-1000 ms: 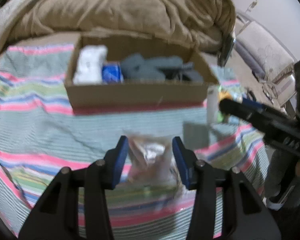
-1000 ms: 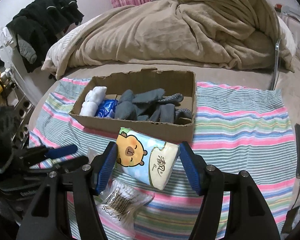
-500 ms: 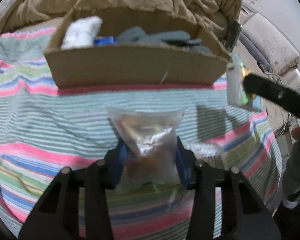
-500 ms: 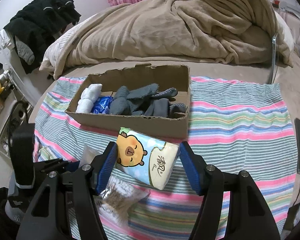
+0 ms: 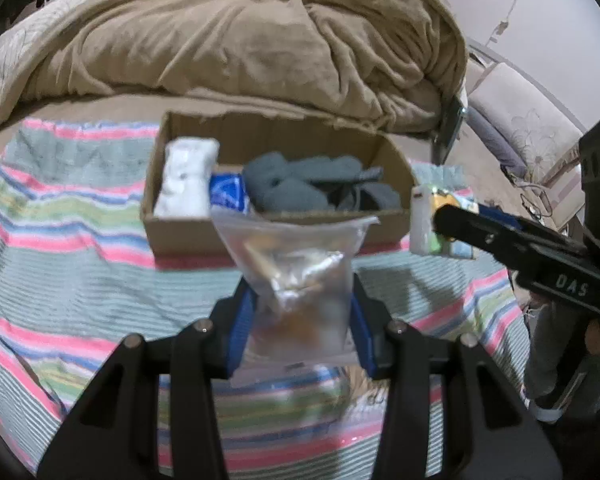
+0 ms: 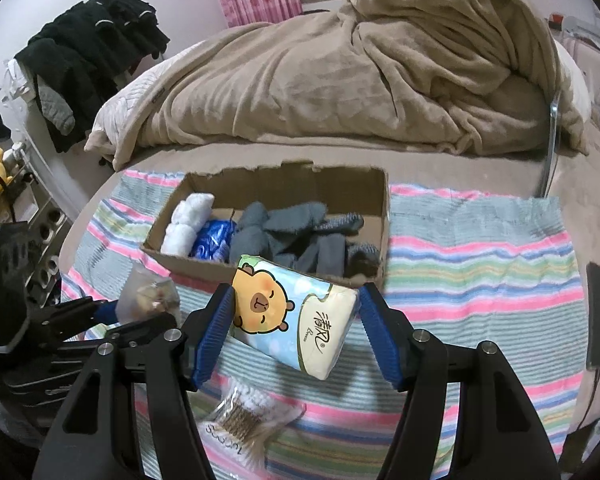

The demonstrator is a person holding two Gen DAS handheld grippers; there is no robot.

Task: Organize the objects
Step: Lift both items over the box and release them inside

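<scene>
Left hand-held gripper (image 5: 300,320) clamps clear bag (image 5: 296,276) above striped cloth (image 5: 60,280), right hand-held gripper (image 6: 296,332) grips tissue pack (image 6: 296,320) before cardboard box (image 6: 276,268); slack bag could slip free or snag box rim.

Dim, flat indoor light; the left wrist view is motion-blurred, the right sharper, both fisheye-bent at edges.

Left tongs (image 5: 300,320) angle downward, clamped on a clear bag (image 5: 296,280); right tongs (image 6: 296,328) angle downward, clamped on a tissue pack (image 6: 296,316).
</scene>
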